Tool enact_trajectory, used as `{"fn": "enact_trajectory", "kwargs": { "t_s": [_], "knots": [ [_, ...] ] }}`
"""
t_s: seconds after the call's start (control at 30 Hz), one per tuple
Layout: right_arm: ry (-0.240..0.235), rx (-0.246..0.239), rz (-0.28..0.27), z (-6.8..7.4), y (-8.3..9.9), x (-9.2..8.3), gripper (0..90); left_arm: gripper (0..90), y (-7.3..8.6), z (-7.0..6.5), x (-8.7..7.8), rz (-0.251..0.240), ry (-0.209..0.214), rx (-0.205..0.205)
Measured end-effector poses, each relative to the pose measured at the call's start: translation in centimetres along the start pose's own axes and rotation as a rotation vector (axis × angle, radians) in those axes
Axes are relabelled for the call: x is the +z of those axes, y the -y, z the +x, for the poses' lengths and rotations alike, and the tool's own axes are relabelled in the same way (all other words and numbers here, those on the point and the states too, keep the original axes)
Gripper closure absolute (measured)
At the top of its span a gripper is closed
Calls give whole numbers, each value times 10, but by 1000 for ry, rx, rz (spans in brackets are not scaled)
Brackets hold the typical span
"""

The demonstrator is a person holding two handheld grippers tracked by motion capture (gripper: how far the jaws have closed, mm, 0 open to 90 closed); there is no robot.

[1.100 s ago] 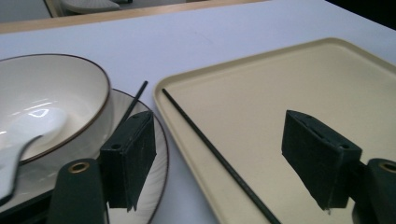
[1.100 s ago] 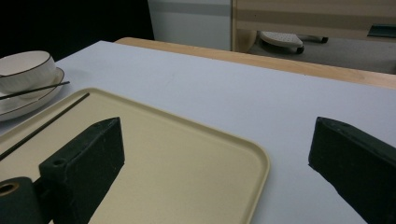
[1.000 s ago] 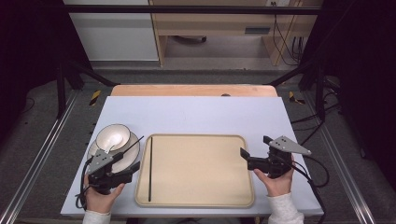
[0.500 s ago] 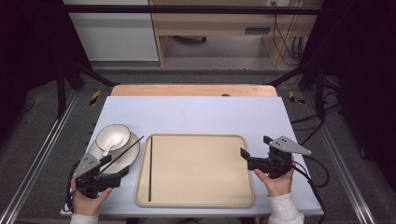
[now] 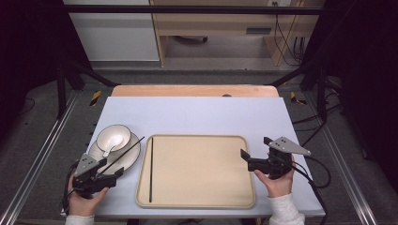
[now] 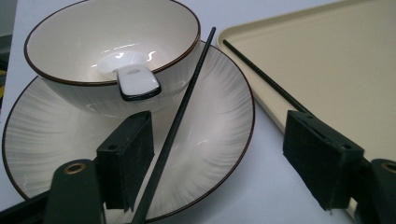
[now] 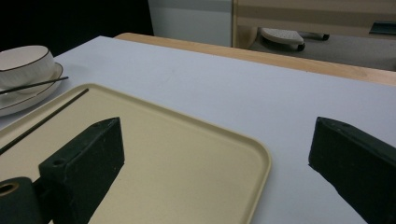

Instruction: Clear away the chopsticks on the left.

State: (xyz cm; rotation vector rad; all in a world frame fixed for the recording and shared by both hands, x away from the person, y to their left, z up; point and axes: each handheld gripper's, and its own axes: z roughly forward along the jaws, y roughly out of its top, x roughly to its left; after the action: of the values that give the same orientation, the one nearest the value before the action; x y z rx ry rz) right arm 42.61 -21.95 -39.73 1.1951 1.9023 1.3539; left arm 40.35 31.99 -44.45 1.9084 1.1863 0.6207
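Left hand-held gripper (image 6: 217,161): jaws stand apart and have just been closing a little; the near chopstick (image 6: 180,119) passes between them, just beside the left pad, not pinched.
Near chopstick, place: slants across the plate (image 6: 51,135), its far tip leaning on the bowl's (image 6: 84,37) rim, its near end low by the left jaw.
Risk, grasp: the stick lies off-centre in the gap, so I judge that a closing jaw may push it sideways and roll it off the plate onto the table (image 5: 197,112).
Risk, bowl: a nudge on the leaning stick may jog the bowl or the spoon (image 6: 133,77) resting in it.
Right hand-held gripper (image 7: 217,154): jaws wide apart, holding nothing, over the tray's (image 7: 187,154) right edge.
Far chopstick (image 5: 150,168): lies flat along the tray's left side.
Count: two chopsticks, one plate, one bowl, one spoon, one tray, two hand-held grippers.
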Motion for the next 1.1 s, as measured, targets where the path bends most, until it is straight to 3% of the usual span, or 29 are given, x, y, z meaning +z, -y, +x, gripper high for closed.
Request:
{"fn": "enact_trajectory", "kwargs": {
  "t_s": [0.2, 0.33, 0.9, 1.1],
  "knots": [
    [0, 0, 3, 0, 0, 1, 37, 312, 1, 8, 8, 40, -32, 14],
    [-1, -2, 9, 1, 1, 3, 37, 398, 0, 15, 13, 68, -52, 25],
    [-3, -2, 13, 1, 1, 4, 38, 708, 0, 16, 23, 149, -60, 75],
    [-5, 0, 14, 1, 1, 4, 38, 765, 0, 15, 23, 160, -51, 81]
  ]
}}
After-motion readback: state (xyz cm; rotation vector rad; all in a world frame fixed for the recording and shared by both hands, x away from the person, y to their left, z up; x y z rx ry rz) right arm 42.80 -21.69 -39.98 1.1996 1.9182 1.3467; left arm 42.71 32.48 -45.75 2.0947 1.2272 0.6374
